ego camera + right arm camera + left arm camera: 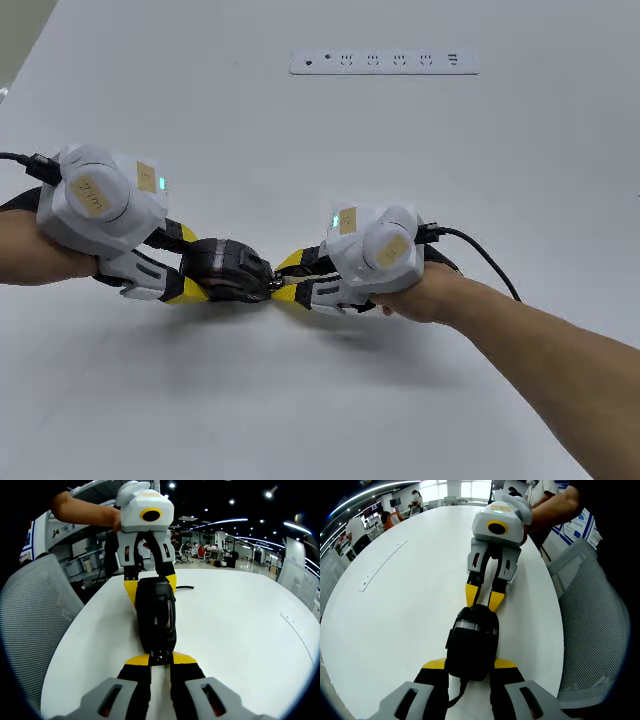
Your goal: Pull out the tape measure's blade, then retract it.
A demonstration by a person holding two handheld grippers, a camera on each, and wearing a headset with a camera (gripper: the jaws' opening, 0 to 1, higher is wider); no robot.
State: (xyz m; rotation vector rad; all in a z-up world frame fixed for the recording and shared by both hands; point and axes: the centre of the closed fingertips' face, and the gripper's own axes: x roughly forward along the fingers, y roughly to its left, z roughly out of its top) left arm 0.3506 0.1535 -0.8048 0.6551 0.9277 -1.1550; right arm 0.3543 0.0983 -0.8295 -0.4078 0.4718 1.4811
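A black tape measure [226, 270] lies on the white table [320, 120] between the two grippers. My left gripper [195, 265] is shut on its case [471, 645], yellow-tipped fingers on either side. From the right, my right gripper [285, 278] meets the case's front end, shut on the blade's end hook [159, 655]. In the right gripper view the case [156, 614] stretches straight ahead to the left gripper [150, 582]. In the left gripper view the right gripper [484, 596] pinches at the case's far end. No length of blade shows between case and hook.
A white power strip [384, 62] lies at the table's far side, also seen as a long strip [382, 564] at the left. A grey mesh chair [592, 625] stands by the table's edge. A black cable [478, 250] trails from the right gripper.
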